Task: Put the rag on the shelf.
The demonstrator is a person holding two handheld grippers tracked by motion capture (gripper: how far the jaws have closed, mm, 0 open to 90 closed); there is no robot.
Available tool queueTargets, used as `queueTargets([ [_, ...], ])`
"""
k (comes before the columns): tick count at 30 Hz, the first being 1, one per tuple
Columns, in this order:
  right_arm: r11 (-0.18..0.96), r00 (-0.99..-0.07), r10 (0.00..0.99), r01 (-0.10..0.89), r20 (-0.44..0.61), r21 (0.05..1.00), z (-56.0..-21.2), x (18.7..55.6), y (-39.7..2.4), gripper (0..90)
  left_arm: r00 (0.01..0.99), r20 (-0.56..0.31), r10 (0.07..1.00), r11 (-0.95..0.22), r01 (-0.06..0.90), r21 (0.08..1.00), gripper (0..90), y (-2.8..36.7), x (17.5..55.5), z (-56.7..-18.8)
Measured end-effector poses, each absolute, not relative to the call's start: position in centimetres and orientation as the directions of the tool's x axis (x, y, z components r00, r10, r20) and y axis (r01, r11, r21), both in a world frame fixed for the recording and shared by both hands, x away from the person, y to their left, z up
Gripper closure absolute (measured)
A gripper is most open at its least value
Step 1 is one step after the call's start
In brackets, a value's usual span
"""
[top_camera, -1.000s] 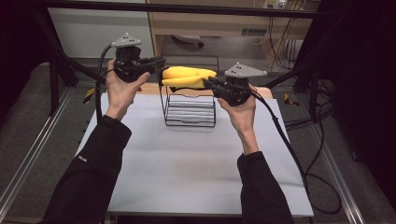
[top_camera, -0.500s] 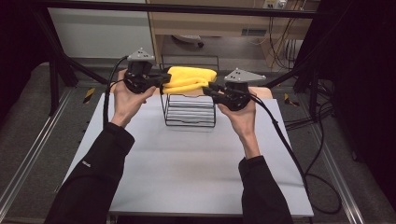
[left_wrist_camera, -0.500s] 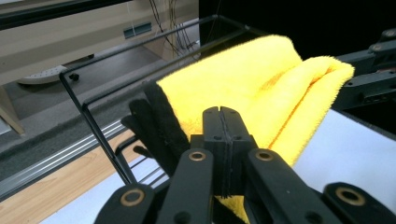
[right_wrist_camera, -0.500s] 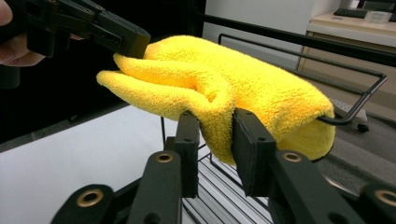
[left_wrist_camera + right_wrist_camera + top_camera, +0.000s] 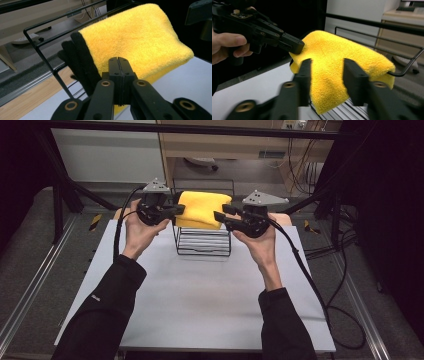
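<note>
High view, folded fluffy yellow towel (image 5: 204, 209) draped over black wire rack (image 5: 202, 242)

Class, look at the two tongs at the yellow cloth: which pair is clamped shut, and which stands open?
The left tongs are shut, jaws pressed together at the yellow cloth's edge. The right tongs stand open, a clear gap between their jaws.

wire rack (image 5: 202, 242) mid-table blocks centre, yellow cloth (image 5: 202, 210) draped over it, bare table (image 5: 200, 300) nearside

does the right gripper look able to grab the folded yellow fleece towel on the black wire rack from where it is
Probably yes: the right gripper has its jaws open, with the yellow fleece towel just ahead and nothing between.
</note>
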State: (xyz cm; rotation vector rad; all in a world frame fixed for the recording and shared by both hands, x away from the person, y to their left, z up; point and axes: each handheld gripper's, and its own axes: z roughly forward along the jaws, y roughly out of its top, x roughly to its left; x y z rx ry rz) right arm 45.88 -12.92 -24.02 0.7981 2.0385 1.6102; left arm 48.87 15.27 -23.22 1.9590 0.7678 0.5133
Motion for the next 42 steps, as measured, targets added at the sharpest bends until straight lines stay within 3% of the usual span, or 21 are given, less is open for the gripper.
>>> queueTargets([
  [3,0.169,-0.748,0.66,0.243,0.074,0.955,-24.5,46.5,-12.4,83.2,0.721,0.05,0.691,-0.37,0.294,0.881,90.0,15.3,48.7,-23.7],
  [5,0.205,-0.743,0.667,0.265,0.064,0.942,-25.1,46.8,-12.1,88.7,0.723,0.047,0.689,-0.362,0.287,0.887,90.0,15.4,48.6,-24.1],
  [16,0.225,-0.665,0.746,0.301,0.034,0.927,-27.3,48.1,-12.2,87.6,0.717,0.047,0.695,-0.362,0.293,0.885,89.9,15.4,49.2,-25.9],
  [21,0.211,-0.677,0.735,0.275,0.033,0.938,-27.3,47.6,-12.4,76.4,0.721,0.047,0.691,-0.356,0.283,0.891,89.2,15.5,48.9,-25.7],
  [27,0.171,-0.681,0.732,0.23,0.033,0.958,-26.0,45.9,-13.7,56.7,0.731,0.062,0.68,-0.368,0.267,0.89,78.0,16.2,47.6,-25.1],
  [35,0.143,-0.691,0.718,0.269,0.087,0.952,-25.3,44.4,-15.4,28.6,0.717,0.1,0.69,-0.411,0.275,0.869,54.8,17.8,45.6,-25.0],
  [42,0.148,-0.671,0.734,0.313,0.108,0.938,-26.3,43.6,-17.5,14.3,0.716,0.092,0.692,-0.414,0.29,0.863,32.4,19.8,43.5,-26.8],
])
